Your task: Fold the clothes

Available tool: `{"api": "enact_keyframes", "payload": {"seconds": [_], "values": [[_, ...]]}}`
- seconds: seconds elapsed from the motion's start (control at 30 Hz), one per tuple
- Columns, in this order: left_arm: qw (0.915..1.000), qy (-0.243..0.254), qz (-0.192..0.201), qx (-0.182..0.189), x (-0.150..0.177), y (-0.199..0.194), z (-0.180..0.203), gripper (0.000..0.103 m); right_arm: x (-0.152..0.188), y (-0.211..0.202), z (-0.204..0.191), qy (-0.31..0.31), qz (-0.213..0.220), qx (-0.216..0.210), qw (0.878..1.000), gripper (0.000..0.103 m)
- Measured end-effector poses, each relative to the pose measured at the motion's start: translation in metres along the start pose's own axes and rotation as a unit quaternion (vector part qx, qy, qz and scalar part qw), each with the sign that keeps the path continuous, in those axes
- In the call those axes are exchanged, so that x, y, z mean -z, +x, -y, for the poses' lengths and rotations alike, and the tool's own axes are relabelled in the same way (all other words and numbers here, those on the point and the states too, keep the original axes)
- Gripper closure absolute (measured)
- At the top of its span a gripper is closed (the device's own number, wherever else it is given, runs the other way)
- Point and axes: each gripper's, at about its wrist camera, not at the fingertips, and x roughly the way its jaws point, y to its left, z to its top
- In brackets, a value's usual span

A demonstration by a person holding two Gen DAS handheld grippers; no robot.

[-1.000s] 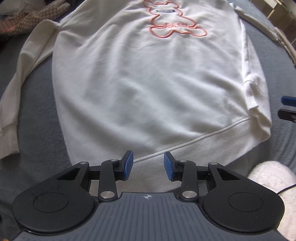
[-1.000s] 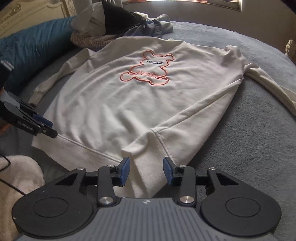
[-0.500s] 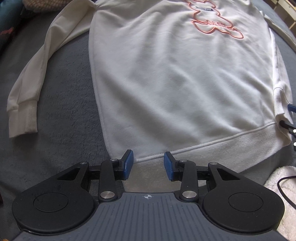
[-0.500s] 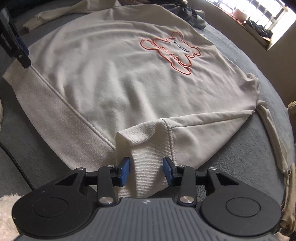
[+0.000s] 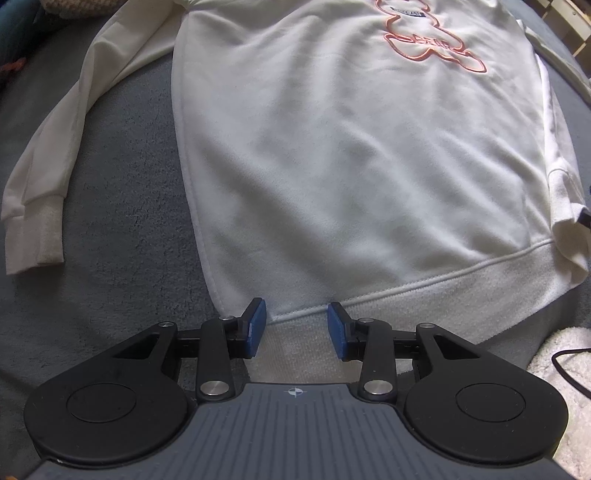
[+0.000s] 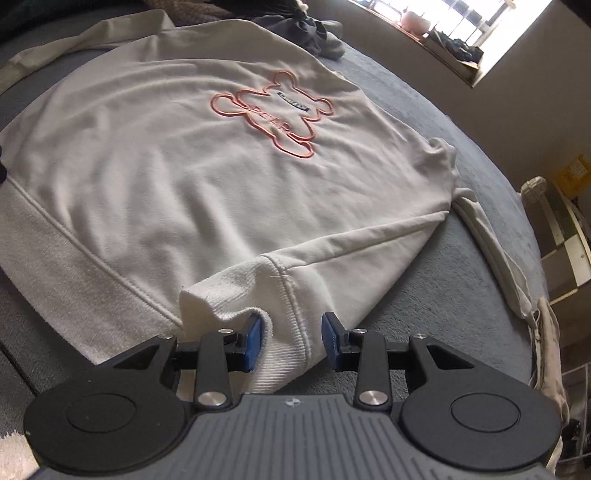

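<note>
A white sweatshirt [image 5: 351, 147] with an orange bear outline [image 5: 432, 40] lies face up and flat on the grey bed. My left gripper [image 5: 295, 328] points down over the left end of the ribbed hem [image 5: 443, 288], open, with the hem band lying between its blue pads. My right gripper [image 6: 291, 338] is at the sweatshirt's [image 6: 166, 166] right hem corner [image 6: 258, 280], which stands up in a fold. Its jaws are closing around that fold without pinching it. One sleeve [image 5: 48, 177] stretches out to the left, the other sleeve [image 6: 491, 251] to the right.
The grey bed cover [image 5: 110, 221] runs around the sweatshirt. A fluffy white thing [image 5: 561, 354] with a black cable lies by the hem's right end. Loose clothes [image 6: 314, 33] are piled at the far end. A wall and shelf [image 6: 565, 240] stand to the right of the bed.
Both grippers have sunk to the hem. The left one shifted toward the hem's left corner. The right one rolled, came onto the raised right corner, and its jaws narrowed a little.
</note>
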Motion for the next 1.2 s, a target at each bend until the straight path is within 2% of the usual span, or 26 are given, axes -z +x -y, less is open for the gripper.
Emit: {"api": "enact_keyframes", "payload": {"seconds": [0.3, 0.43, 0.5, 0.53, 0.6, 0.63, 0.7, 0.73, 0.83, 0.9, 0.93, 0.97, 1.0, 1.07, 1.1, 1.17, 1.2], "values": [[1.0, -0.004, 0.001, 0.006, 0.0, 0.001, 0.0, 0.065, -0.008, 0.009, -0.026, -0.066, 0.007, 0.033, 0.997, 0.066], [0.9999, -0.006, 0.001, 0.01, 0.001, 0.002, 0.0, 0.065, -0.01, 0.007, -0.004, 0.0, -0.003, 0.062, 0.998, 0.069], [0.9999, -0.007, 0.001, 0.011, 0.002, 0.004, -0.001, 0.065, -0.008, 0.008, 0.005, 0.017, -0.011, 0.058, 0.998, 0.07], [0.9999, -0.008, 0.001, 0.01, 0.002, 0.004, 0.0, 0.065, -0.007, 0.008, 0.006, 0.015, -0.011, 0.051, 0.999, 0.072], [0.9999, -0.01, 0.0, 0.009, 0.003, 0.003, 0.001, 0.065, -0.006, 0.006, 0.005, 0.008, -0.008, 0.033, 0.999, 0.086], [0.9999, -0.01, 0.001, 0.008, 0.003, 0.002, 0.001, 0.065, -0.006, 0.005, 0.006, 0.009, -0.005, 0.026, 1.0, 0.096], [0.9999, -0.009, 0.005, 0.006, 0.003, -0.003, 0.003, 0.065, -0.004, -0.003, 0.016, 0.041, 0.0, 0.02, 0.999, 0.101], [0.9999, -0.009, 0.008, 0.005, 0.004, -0.006, 0.004, 0.065, 0.002, -0.012, 0.029, 0.082, 0.003, 0.02, 0.996, 0.101], [0.9998, -0.015, 0.014, 0.003, 0.006, -0.013, 0.003, 0.065, 0.021, -0.041, 0.067, 0.202, 0.014, 0.021, 0.979, 0.102], [0.9996, -0.023, 0.016, 0.003, 0.01, -0.016, 0.001, 0.065, 0.037, -0.058, 0.092, 0.284, 0.015, 0.021, 0.958, 0.102], [0.9995, -0.026, 0.017, 0.0, 0.012, -0.016, 0.001, 0.064, 0.054, -0.06, 0.102, 0.327, 0.002, 0.017, 0.945, 0.102], [0.9994, -0.03, 0.016, -0.002, 0.014, -0.016, 0.001, 0.064, 0.072, -0.056, 0.11, 0.366, -0.017, 0.008, 0.93, 0.102], [0.9994, -0.034, 0.012, -0.003, 0.016, -0.015, 0.001, 0.064, 0.093, -0.048, 0.116, 0.414, -0.041, -0.006, 0.909, 0.102], [0.9992, -0.038, 0.007, -0.012, 0.021, -0.014, 0.003, 0.064, 0.136, -0.027, 0.124, 0.51, -0.087, -0.029, 0.855, 0.103], [0.9991, -0.04, 0.005, -0.016, 0.024, -0.014, 0.004, 0.064, 0.159, -0.017, 0.128, 0.559, -0.106, -0.038, 0.822, 0.103], [0.9991, -0.036, 0.006, -0.023, 0.028, -0.018, 0.007, 0.064, 0.204, -0.006, 0.133, 0.656, -0.128, -0.06, 0.742, 0.103], [0.9991, -0.034, 0.008, -0.024, 0.03, -0.021, 0.008, 0.064, 0.222, -0.006, 0.136, 0.697, -0.123, -0.071, 0.703, 0.103]]}}
